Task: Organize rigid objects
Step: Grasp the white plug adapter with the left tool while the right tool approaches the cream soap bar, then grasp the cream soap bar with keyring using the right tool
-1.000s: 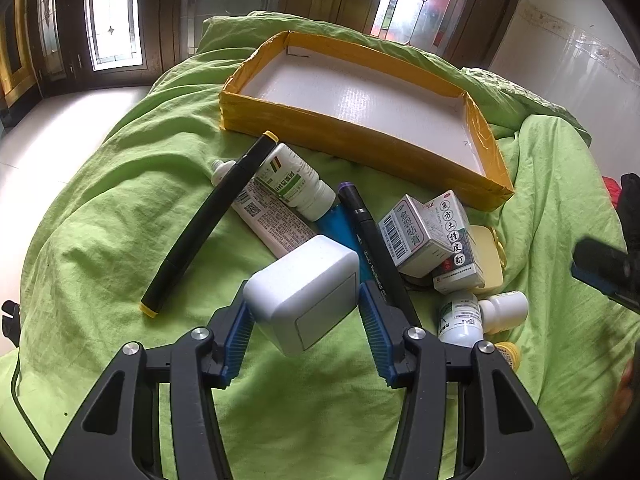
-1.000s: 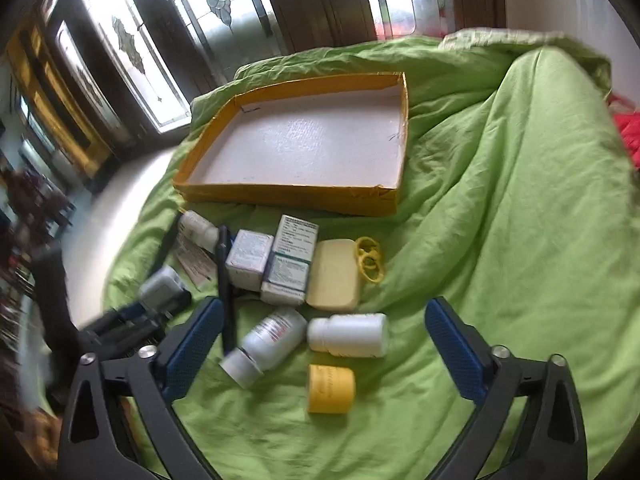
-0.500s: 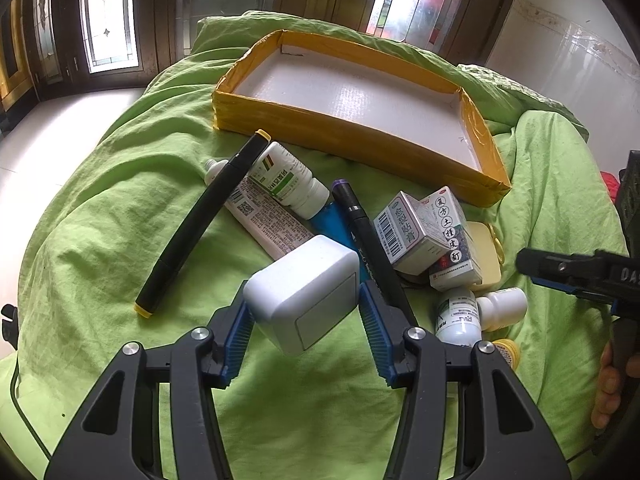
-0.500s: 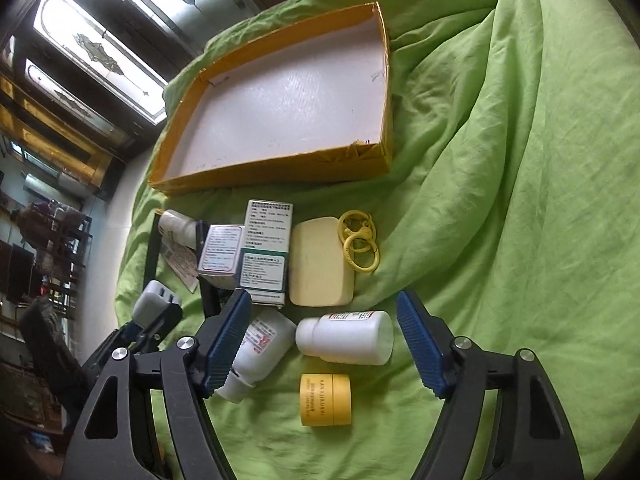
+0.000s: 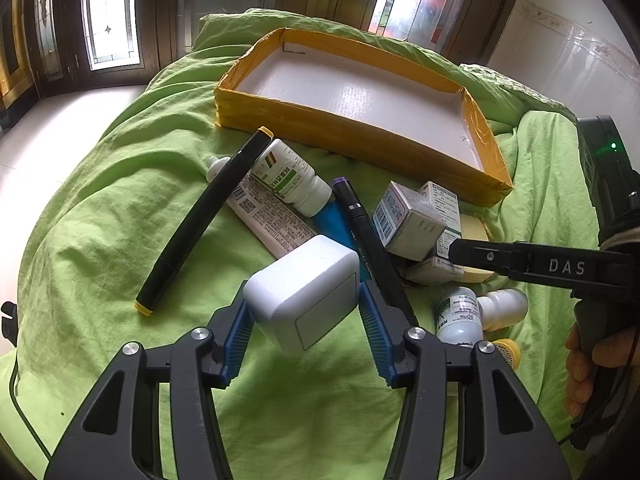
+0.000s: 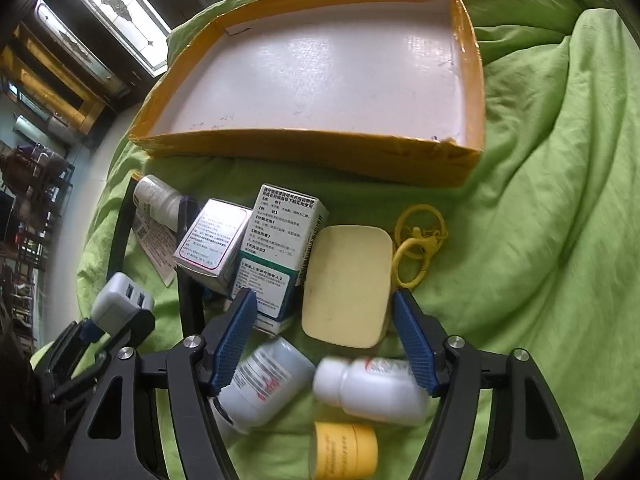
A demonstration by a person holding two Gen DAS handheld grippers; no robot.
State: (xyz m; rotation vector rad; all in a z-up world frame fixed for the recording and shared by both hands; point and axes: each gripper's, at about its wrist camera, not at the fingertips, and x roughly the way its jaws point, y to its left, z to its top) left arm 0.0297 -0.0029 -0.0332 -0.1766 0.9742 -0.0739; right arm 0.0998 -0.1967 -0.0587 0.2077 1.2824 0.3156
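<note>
Green bedding (image 5: 100, 240) covers the whole work surface under your two grippers. Your left gripper (image 5: 304, 316) is clamped on a white USB charger (image 5: 306, 292), held clear above the sheet. Your right gripper (image 6: 326, 338) has its jaws spread apart, low over a pale yellow case (image 6: 348, 284), with two white bottles (image 6: 372, 388) and a small yellow jar (image 6: 344, 450) lying nearest the camera beneath it. Just beyond sit two medicine boxes (image 6: 280, 232) leaning together, a yellow key clip (image 6: 418, 240) beside the case, and to your left a long black marker (image 5: 200, 224) across a tube and another bottle. Farthest back lies the yellow-edged tray (image 5: 332, 136), its white floor bare.
</note>
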